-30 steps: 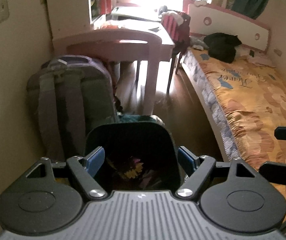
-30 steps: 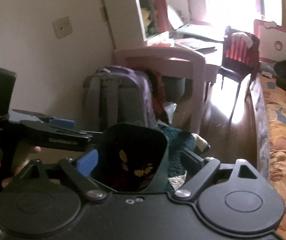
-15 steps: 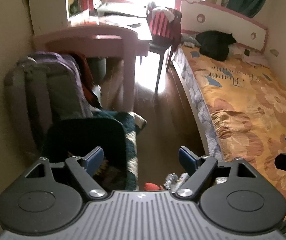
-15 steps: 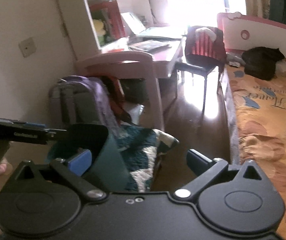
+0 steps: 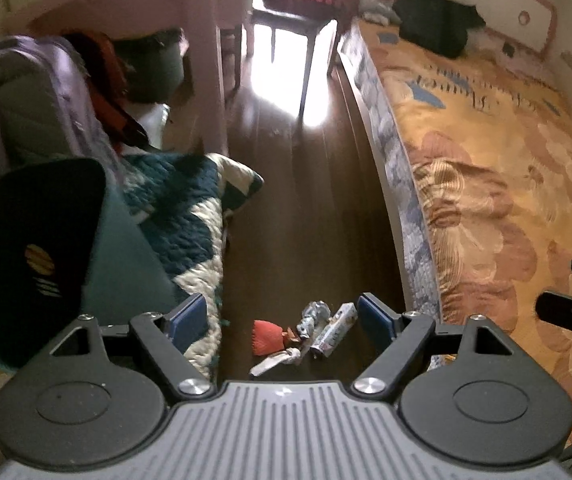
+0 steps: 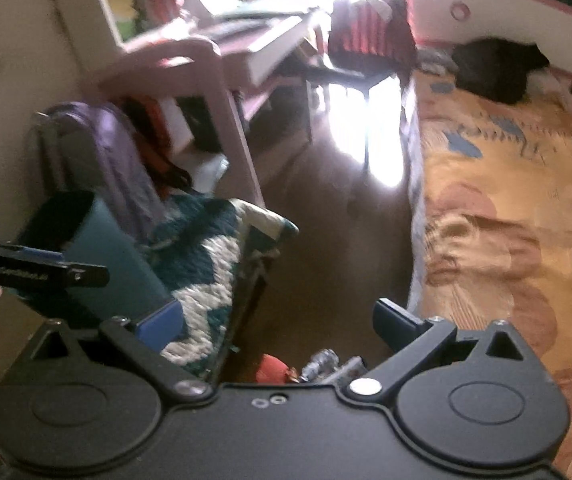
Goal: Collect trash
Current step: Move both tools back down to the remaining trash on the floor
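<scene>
Several pieces of trash lie on the dark floor beside the bed: a red wrapper (image 5: 270,336), crumpled silver foil (image 5: 313,317), a printed wrapper (image 5: 336,330) and a white scrap (image 5: 273,362). My left gripper (image 5: 281,316) hovers above them, open, its blue pads either side of the pile in the picture. The teal bin (image 5: 125,248) stands to the left with wrappers inside. My right gripper (image 6: 277,322) is open and empty; the red wrapper (image 6: 271,368) and foil (image 6: 322,362) peek out just past its body. The bin (image 6: 117,264) is at that view's left.
A teal and cream quilt (image 5: 193,220) lies on the floor next to the bin. Behind it lean a purple-grey backpack (image 5: 25,92) and a pink desk leg (image 5: 209,80). The bed (image 5: 486,160) with its orange floral cover runs along the right. Between them is a narrow strip of wooden floor (image 5: 306,200).
Both grippers swung away from over the bin, rightwards and down. The bin slid to the left of each view and the floor trash came into sight. The right jaws spread a little wider.
</scene>
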`<state>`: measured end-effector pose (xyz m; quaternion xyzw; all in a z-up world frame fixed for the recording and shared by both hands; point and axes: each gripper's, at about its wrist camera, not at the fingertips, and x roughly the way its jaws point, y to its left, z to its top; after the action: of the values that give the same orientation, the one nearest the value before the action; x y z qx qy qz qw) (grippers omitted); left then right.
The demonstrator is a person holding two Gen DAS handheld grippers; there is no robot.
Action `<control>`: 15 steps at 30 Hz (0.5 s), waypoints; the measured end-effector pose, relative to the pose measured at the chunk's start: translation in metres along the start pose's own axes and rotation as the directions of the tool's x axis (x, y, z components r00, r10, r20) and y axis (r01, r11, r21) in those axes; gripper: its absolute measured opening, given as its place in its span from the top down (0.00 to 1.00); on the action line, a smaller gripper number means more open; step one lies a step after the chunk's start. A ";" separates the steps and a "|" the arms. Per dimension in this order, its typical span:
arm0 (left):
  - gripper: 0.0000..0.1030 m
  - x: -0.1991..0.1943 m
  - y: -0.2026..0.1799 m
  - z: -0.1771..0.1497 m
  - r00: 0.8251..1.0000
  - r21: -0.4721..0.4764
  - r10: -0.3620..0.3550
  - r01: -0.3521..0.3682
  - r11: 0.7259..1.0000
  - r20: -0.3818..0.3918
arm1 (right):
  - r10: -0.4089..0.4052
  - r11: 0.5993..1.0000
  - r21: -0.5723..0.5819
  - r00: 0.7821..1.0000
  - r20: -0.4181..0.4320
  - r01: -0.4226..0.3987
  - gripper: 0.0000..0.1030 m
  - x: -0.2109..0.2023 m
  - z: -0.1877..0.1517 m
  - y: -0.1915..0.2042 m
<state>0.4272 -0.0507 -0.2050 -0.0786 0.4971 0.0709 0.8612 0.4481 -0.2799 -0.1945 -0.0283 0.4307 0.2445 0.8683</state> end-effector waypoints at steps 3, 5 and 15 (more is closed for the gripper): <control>0.20 0.034 -0.011 -0.007 1.000 0.013 0.002 -0.002 1.000 -0.028 | -0.018 1.000 0.010 1.000 -0.025 0.019 0.02 0.026 -0.014 -0.017; 0.20 0.058 -0.016 -0.013 0.999 0.016 0.002 -0.001 1.000 -0.048 | -0.029 0.999 0.022 0.998 -0.047 0.031 0.02 0.047 -0.023 -0.025; 0.20 0.196 -0.023 -0.065 0.980 0.017 -0.003 0.006 1.000 -0.199 | -0.060 0.993 0.097 0.991 -0.124 0.072 0.04 0.166 -0.080 -0.062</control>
<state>0.4743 -0.0778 -0.4057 -0.0789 0.5810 0.0565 0.8081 0.5016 -0.2891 -0.3815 -0.0130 0.4931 0.1913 0.8486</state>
